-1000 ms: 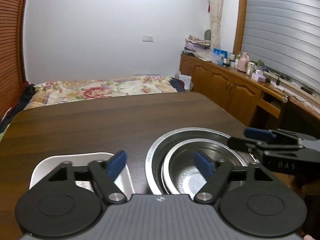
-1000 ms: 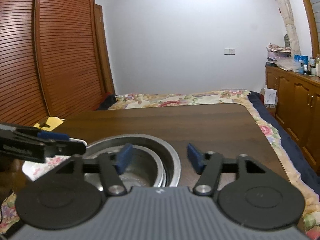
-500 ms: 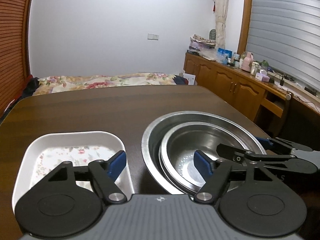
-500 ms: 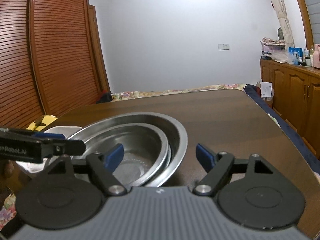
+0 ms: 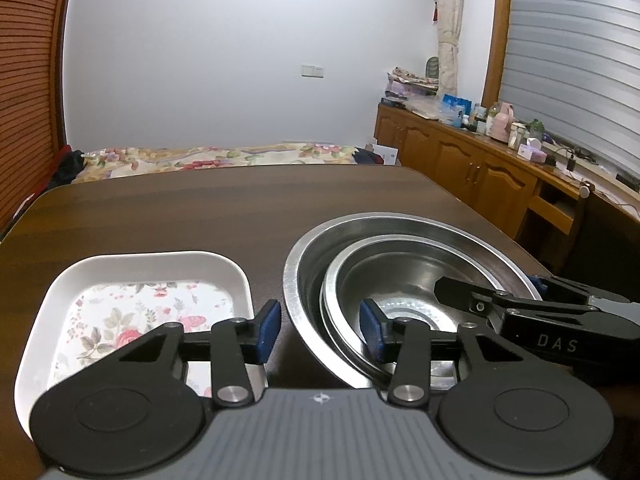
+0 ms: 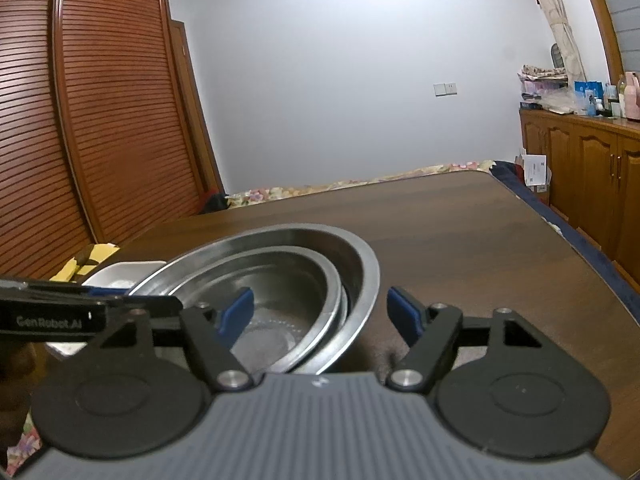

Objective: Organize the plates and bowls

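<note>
Left wrist view. You are holding the left gripper [image 5: 320,330] with its jaws spread and nothing between them, low over the near edge of the dark wooden table [image 5: 200,216]. The white floral dish [image 5: 136,304] is lying flat at near left, a rounded rectangle whose long axis seems to be running near to far, though the lens is bending it. The large steel bowl [image 5: 304,264] is sitting just beside it on the right, mouth up, with the smaller steel bowl [image 5: 400,280] nested inside and tipped toward the near left. The left finger pad is hanging over the dish's right rim, the right pad over the bowls' near-left rims. The right gripper [image 5: 472,296] is reaching in from the right over the bowls; from here you cannot tell how its jaws stand.

Right wrist view. You are holding the right gripper [image 6: 320,312] parted and empty, straddling the large steel bowl's [image 6: 364,276] right wall: one pad inside, over the smaller steel bowl [image 6: 280,276], one outside. The left gripper [image 6: 132,304] is crossing in from the left.

Risks, judged. With both tools crowding the same stack, you could be knocking fingers together. Pinching only the outer wall may be letting the tilted inner bowl slide and clatter. Smooth steel could be slipping between the pads.
</note>
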Available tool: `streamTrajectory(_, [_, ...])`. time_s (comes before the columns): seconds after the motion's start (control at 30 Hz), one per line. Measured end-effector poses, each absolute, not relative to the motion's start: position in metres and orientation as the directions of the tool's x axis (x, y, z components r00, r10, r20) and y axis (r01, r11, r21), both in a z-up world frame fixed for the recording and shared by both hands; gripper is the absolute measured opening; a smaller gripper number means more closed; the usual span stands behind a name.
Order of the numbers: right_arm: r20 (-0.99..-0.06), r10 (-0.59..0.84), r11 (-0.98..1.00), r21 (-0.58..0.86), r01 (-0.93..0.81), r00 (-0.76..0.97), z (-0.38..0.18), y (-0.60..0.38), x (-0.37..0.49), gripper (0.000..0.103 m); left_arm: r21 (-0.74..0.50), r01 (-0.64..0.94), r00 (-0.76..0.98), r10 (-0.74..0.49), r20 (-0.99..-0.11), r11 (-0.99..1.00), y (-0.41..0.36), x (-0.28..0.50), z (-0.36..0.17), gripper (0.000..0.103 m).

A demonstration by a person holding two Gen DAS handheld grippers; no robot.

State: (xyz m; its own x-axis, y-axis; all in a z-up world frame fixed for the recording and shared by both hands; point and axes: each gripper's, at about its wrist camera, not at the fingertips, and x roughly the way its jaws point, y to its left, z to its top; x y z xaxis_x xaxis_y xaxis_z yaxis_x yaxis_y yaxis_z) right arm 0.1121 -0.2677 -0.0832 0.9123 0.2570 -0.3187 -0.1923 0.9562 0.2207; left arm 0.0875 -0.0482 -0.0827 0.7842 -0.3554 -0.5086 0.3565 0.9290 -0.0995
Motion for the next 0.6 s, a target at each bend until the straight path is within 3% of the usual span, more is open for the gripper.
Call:
streamTrajectory(0.17, [-0.328,0.258,0.954,0.232,-0.188,0.909,-0.0856,-0.2675,0.1138,0.064,-0.1,0.358,0.781,-0.357,-0.512,0.928,-0.0483,0.0861,-0.0851,0.043])
streamTrajectory(0.5, [-0.324,0.261,0.953,0.238,-0.189,0.909,-0.0875,-0.2656,0.1126,0.06,-0.094,0.362,0.78,-0.356,-0.515,0.927,-0.0496,0.0878,-0.0852,0.043])
streamTrajectory(0.6, [-0.322,0.263,0.952,0.237,-0.192,0.909,-0.0875,-0.2653,0.1123,0.054,-0.094,0.367,0.778,-0.361,-0.514,0.925,-0.0496,0.0876,-0.0856,0.037])
